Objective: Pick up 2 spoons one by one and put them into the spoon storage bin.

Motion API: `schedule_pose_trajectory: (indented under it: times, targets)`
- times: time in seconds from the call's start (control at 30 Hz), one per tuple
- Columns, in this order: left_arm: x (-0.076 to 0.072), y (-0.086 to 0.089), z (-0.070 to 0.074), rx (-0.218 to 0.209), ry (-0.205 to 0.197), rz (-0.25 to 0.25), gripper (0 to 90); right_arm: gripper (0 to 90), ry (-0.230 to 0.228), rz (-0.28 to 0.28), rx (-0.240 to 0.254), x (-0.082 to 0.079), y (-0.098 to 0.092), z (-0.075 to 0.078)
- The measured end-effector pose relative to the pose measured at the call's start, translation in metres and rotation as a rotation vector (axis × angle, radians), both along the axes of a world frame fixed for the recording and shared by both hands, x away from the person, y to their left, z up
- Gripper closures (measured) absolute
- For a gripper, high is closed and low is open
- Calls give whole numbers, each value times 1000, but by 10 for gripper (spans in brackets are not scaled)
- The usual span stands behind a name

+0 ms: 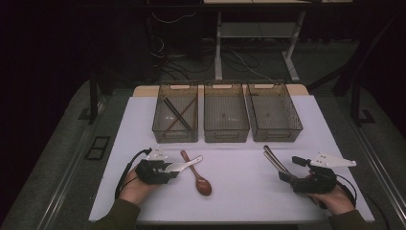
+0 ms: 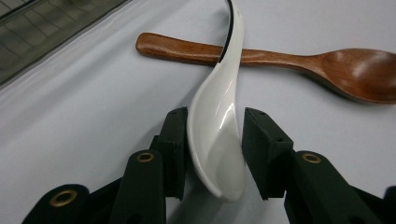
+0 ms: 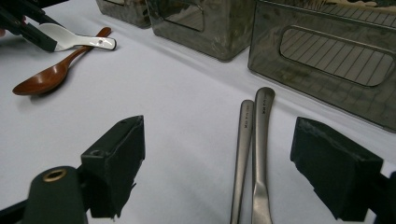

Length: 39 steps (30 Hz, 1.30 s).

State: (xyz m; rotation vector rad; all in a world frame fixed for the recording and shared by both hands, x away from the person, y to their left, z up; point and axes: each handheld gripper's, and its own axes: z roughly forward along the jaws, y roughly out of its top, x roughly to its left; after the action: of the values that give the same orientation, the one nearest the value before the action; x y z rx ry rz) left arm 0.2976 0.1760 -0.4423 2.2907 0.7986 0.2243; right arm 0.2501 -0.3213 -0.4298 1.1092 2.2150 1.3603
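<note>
The white spoon (image 2: pixel 215 135) lies on the bench (image 1: pixel 239 191) with its bowl right between the jaws of the left gripper (image 1: pixel 173 168). Its long handle points straight away from the jaws and rests across the handle of the brown wooden spoon (image 2: pixel 299 63). The two black pads sit on either side of the bowl, very close to it or just touching (it is hard to tell if they press yet). So the jaws are part shut around the bowl.

The right gripper (image 3: pixel 219 163) has its jaws wide open. Two metal handles (image 3: pixel 252 154) lie side by side between them, pointing toward the three bins (image 1: pixel 226 117) at the back, and the pads do not touch them.

The left hand (image 1: pixel 136 189) is the near one for the white spoon.
</note>
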Motion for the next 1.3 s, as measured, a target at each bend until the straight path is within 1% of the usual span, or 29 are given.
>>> schedule_pose_trajectory:
  times: [0.07, 0.13, 0.17, 0.2, 0.27, 0.37, 0.5, 0.57, 0.7, 0.87, 1.03, 1.07, 1.17, 1.23, 1.27, 1.3]
  targets:
    - [0, -1, 0, 1, -2, 1, 609, 173, 0, 1, 1, 0, 0, 0]
    - [-1, -1, 1, -6, 1, 7, 624, 173, 0, 2, 1, 0, 0, 0]
    - [-1, 1, 3, -9, -14, 13, 678, 173, 0, 2, 1, 0, 0, 0]
    - [-1, 1, 3, -8, -12, 13, 730, 172, 0, 2, 0, 0, 0, 0]
    - [-1, 2, 3, -10, -13, 12, 734, 173, 0, 2, -1, 0, 0, 0]
    - [-2, 1, 4, -12, -23, 10, 767, 173, 1, 2, -1, 0, 0, 0]
    - [-4, -1, 7, -4, -39, 6, 797, 173, 0, 3, -1, 0, 0, 0]
    - [-4, -2, 8, 2, -50, 5, 803, 173, -1, 5, -2, 0, 0, 0]
    - [-6, -4, 9, 7, -57, 2, 805, 173, -3, 6, 0, 0, 0, 0]
    - [-6, -3, 13, -7, -77, 1, 805, 172, 0, 8, -1, 0, 2, 0]
    - [-7, -1, 17, -29, -95, 12, 805, 170, -3, 23, -9, -1, 5, -1]
    - [-7, 0, 18, -28, -96, 9, 805, 153, -4, 24, -11, -1, 5, -1]
    - [-7, 2, 20, -57, -98, 19, 805, 109, -15, 18, -11, -1, 6, 0]
    - [-7, 4, 22, -64, -101, 18, 805, 104, -22, 5, -21, -1, 7, 0]
    - [-7, 4, 22, -74, -101, 22, 805, 61, -22, 1, -23, -1, 7, 0]
    - [-7, 4, 24, -75, -104, 18, 805, 0, -14, -4, -20, -1, 8, -1]
